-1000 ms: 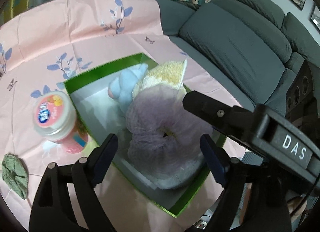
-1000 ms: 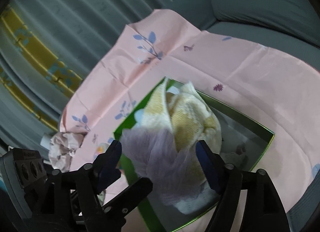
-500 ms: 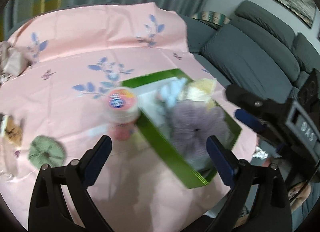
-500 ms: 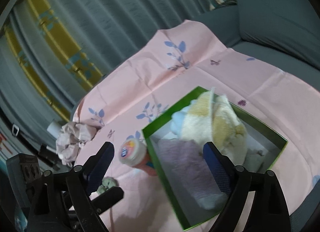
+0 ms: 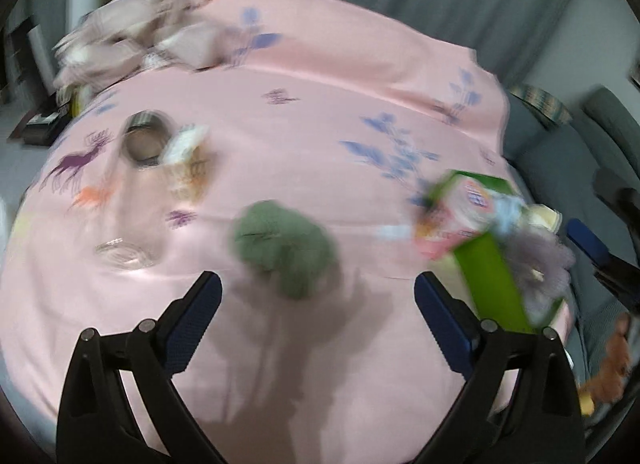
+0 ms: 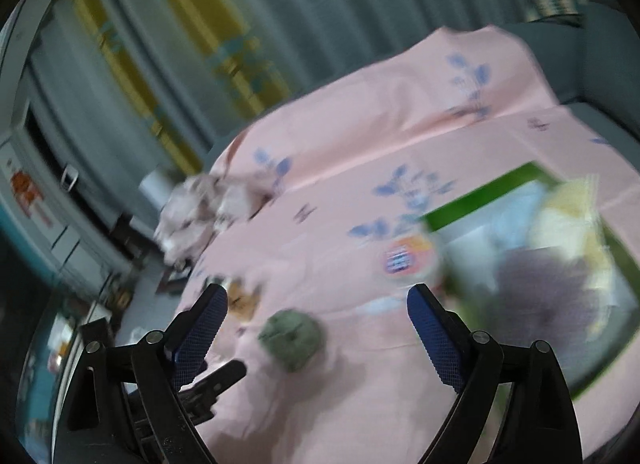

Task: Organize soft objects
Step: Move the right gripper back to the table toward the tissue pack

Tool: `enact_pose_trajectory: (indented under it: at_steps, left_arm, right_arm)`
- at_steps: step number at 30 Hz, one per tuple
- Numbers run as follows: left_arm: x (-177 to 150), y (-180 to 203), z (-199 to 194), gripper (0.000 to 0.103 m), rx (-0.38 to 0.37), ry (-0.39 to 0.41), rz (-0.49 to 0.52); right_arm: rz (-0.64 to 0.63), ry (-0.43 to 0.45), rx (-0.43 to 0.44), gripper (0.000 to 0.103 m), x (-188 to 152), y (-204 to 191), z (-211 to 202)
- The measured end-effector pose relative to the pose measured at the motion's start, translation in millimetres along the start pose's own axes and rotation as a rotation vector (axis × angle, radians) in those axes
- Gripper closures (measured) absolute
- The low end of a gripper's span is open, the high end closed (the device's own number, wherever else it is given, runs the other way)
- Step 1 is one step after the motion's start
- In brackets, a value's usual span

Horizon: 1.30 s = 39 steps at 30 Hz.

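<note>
Green knitted scrunchie point(image 5: 286, 254): dull sage green, soft, rumpled round lump, motion-blurred; lies on the pink cloth at centre of the left wrist view, just above the gap between the fingers. In the right wrist view the same piece point(image 6: 291, 338) sits lower centre, between the fingers.

Left gripper point(image 5: 318, 296): black frame, blue pads, jaws wide apart, nothing held.

Right gripper point(image 6: 318, 314): same make, jaws wide apart, nothing held.

Green box point(image 5: 494, 276): bright green walls, right edge of the left wrist view; right side of the right wrist view point(image 6: 480, 196).

Box contents: lilac mesh puff point(image 6: 548, 284), fluffy, at the lower part of the box; cream-yellow plush point(image 6: 568, 216) above it; pale blue soft item point(image 5: 508, 210) beside these.

Pink jar point(image 5: 460, 216): white lid with coloured label, touching or just beside the box's left wall; blur prevents telling which.

Pink cloth point(image 5: 320, 104): blue leaf print, covers the surface.

Crumpled pinkish fabric point(image 5: 136, 40): upper left of the left wrist view, at the cloth's far edge.
</note>
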<state>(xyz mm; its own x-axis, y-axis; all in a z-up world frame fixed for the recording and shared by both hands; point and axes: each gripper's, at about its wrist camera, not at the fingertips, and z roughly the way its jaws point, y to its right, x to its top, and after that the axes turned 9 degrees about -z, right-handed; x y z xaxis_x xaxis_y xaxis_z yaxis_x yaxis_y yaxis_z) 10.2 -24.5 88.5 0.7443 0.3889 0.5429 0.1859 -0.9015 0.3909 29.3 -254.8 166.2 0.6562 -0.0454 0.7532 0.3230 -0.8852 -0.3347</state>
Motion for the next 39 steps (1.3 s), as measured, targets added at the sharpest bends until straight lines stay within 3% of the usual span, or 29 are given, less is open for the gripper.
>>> enact_pose_trajectory:
  at_steps: [6, 15, 19, 22, 24, 28, 33, 34, 36, 39]
  left_arm:
    - [2, -52, 1, 0.006, 0.107, 0.004, -0.124]
    - [5, -87, -3, 0.006, 0.150, 0.005, -0.220]
    - [5, -96, -2, 0.006, 0.157, -0.011, -0.244]
    - [5, -102, -2, 0.006, 0.158, -0.011, -0.259]
    - [5, -105, -3, 0.006, 0.158, -0.009, -0.265]
    - [5, -109, -5, 0.006, 0.157, -0.009, -0.269]
    - [4, -120, -4, 0.007, 0.196, -0.016, -0.305]
    - [4, -123, -4, 0.007, 0.181, -0.022, -0.312]
    - [4, -125, -4, 0.007, 0.179, -0.027, -0.319]
    - [4, -127, -4, 0.007, 0.176, -0.025, -0.321]
  right_arm:
    - [-0.014, -0.167, 0.129, 0.011, 2, -45, 69]
    - [-0.031, -0.401, 0.190, 0.013, 13, -106, 172]
    - [-0.082, -0.455, 0.148, 0.024, 16, -133, 204]
    - [-0.136, -0.484, 0.079, 0.040, 17, -147, 226]
    - [-0.141, -0.498, 0.052, 0.042, 17, -149, 238]
    - [-0.120, -0.534, 0.044, 0.050, 17, -148, 259]
    - [-0.136, -0.580, 0.026, 0.051, 9, -153, 284]
    - [-0.137, -0.589, 0.019, 0.053, 6, -152, 289]
    - [-0.147, -0.611, 0.010, 0.069, 1, -149, 295]
    - [-0.155, -0.594, 0.036, 0.073, -1, -144, 289]
